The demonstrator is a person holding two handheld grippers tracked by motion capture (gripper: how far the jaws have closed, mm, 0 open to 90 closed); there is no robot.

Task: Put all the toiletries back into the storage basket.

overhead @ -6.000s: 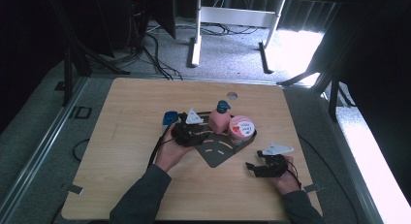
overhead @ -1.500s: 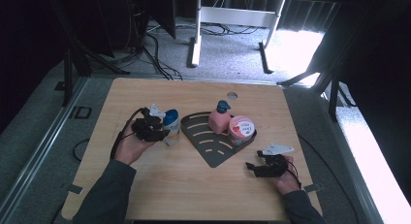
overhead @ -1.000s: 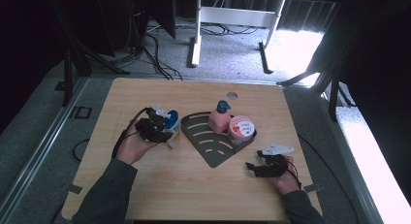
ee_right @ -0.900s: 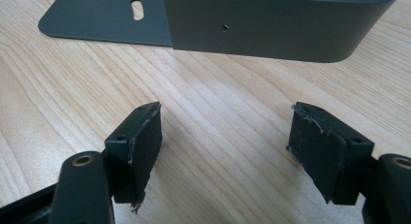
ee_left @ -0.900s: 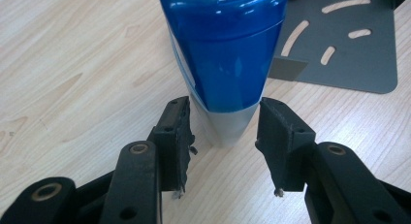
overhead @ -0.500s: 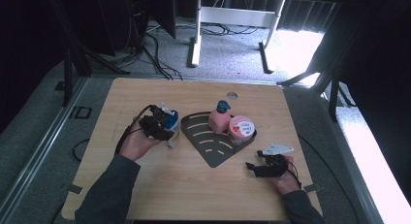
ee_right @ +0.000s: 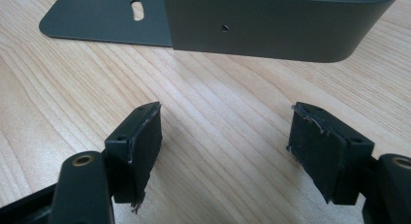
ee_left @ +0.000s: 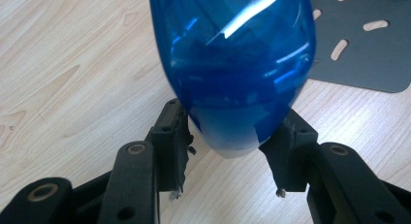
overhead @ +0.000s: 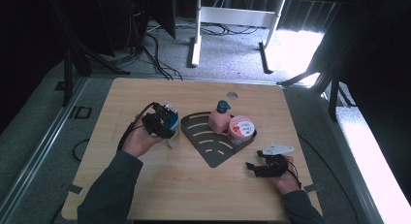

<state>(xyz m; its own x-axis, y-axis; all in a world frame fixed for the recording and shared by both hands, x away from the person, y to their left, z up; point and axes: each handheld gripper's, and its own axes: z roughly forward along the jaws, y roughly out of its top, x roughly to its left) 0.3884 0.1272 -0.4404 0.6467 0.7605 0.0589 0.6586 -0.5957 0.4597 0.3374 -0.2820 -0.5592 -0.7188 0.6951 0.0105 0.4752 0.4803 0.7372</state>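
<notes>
Blue, translucent plastic sits between the jaws of the left tool (ee_left: 231,151): a blue bottle (ee_left: 232,64) is clamped near one rounded end, one pad pressing on each side. Gripping at that narrow, curved end looks like a choice of fit, since the wider body would probably not go between the pads; it also means the hold is on a slippery curve and could slide, in my judgement.

In the high view the left tool (overhead: 162,124) holds the blue bottle (overhead: 170,118) over the desk (overhead: 121,98) at about nine o'clock from the dark metal caddy (overhead: 213,146), just beside its left edge. That spot suggests the bottle is on its way to join the others in the caddy, whose slotted floor still has bare room toward six o'clock.

Two things already stand at the caddy's far, walled end: a pink pump bottle (overhead: 220,118) and, touching or nearly touching it at three o'clock, a round tub with a pink lid (overhead: 241,128). Packed against the curved wall, they are kept from tipping outward and leave the open corner free.

At about four o'clock from the caddy the right tool (overhead: 259,167) rests low by the desk, jaws spread wide and holding nothing. Its own view looks across bare wood at the caddy wall (ee_right: 271,25), so it seems parked close enough to steady the caddy if the bottle nudges it.
</notes>
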